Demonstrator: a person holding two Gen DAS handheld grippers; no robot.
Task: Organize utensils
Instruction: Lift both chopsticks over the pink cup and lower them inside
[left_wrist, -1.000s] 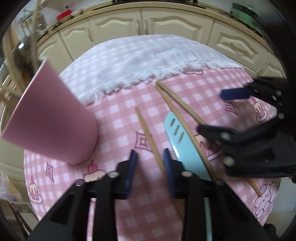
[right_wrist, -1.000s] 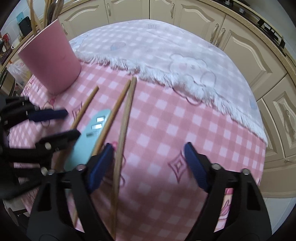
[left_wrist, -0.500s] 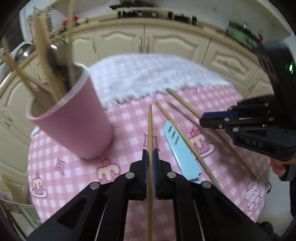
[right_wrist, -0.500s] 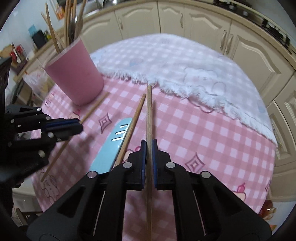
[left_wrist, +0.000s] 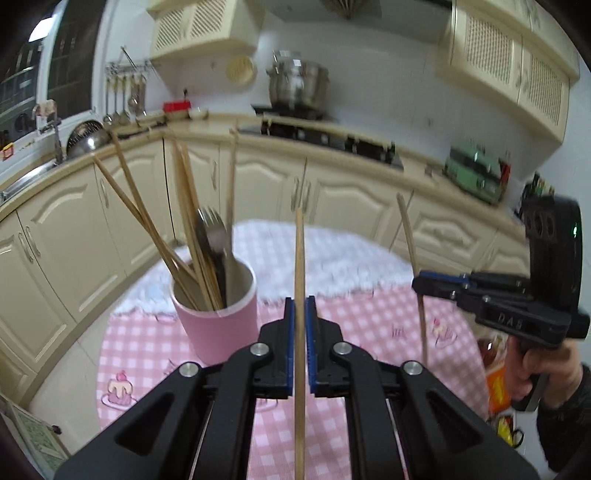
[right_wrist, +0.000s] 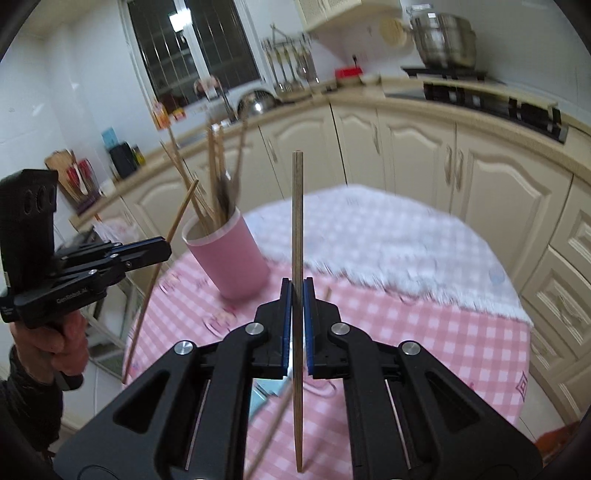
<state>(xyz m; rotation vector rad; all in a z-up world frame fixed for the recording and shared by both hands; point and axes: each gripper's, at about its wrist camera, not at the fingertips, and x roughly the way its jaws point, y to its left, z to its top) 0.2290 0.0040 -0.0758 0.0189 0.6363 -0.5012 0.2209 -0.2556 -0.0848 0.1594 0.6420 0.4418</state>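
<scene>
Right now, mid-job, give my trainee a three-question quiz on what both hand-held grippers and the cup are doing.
1. True or false: the left hand-held gripper is shut on a chopstick.
2. What does the right hand-held gripper hold? A) fork B) chopstick C) nothing
3. Fill in: the pink cup stands ___ on the table, chopsticks and a fork inside.

Key: 1 true; 2 B; 3 upright.

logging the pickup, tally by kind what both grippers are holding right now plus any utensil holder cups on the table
wooden chopsticks: 2, one in the left gripper, one in the right gripper
pink cylindrical cup: 1
total: 3
</scene>
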